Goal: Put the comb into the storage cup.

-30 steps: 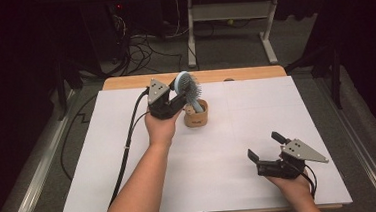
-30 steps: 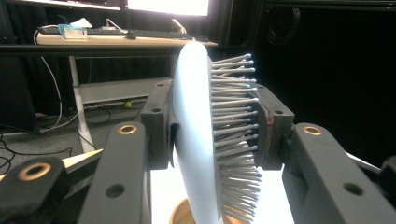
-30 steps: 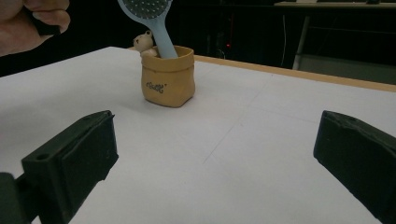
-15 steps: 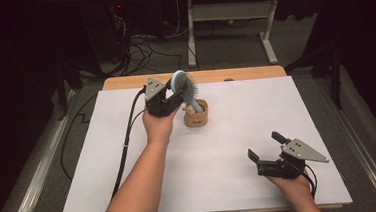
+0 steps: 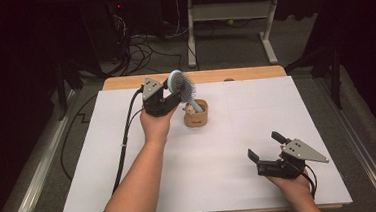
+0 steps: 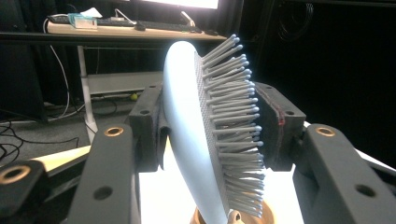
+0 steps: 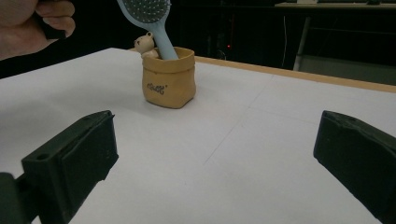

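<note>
Hairbrush (image 5: 181, 86) between left gripper (image 5: 168, 98) jaws, handle in pot (image 5: 196, 113)

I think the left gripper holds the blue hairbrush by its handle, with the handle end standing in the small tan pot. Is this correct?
Not quite. The left gripper holds the blue hairbrush by its head, not its handle: the left gripper view shows the fingers pressing the back and the bristles. The handle end does stand in the small tan pot.
</note>
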